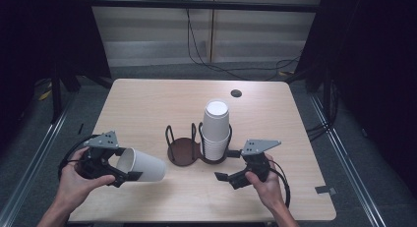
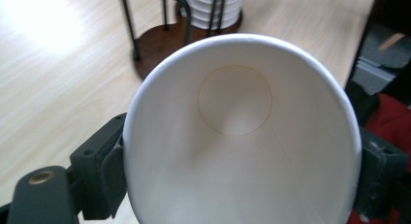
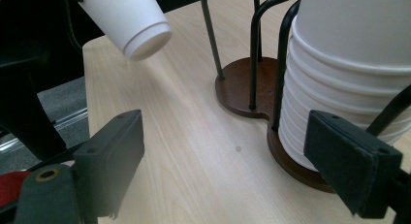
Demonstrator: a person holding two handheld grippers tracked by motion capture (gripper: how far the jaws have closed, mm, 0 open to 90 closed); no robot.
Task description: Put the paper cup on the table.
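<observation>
Nearest me, my left gripper (image 1: 129, 176) is clamped across the rim end of a single white paper cup (image 1: 142, 166), holding it on its side above the worktop (image 1: 147, 104) with the base aimed toward the rack, which I read as keeping it ready for the empty bay. My right gripper (image 1: 227, 177) hovers with jaws spread and nothing between them, just beside the cup stack (image 1: 215, 131) (probably to steady it). Farther off, the two-bay holder (image 1: 186, 151) pairs a dark, smooth wooden base with thin black wire loops; the tapered matte cups nest upside down in its right bay, ribbed by their rolled rims.
</observation>
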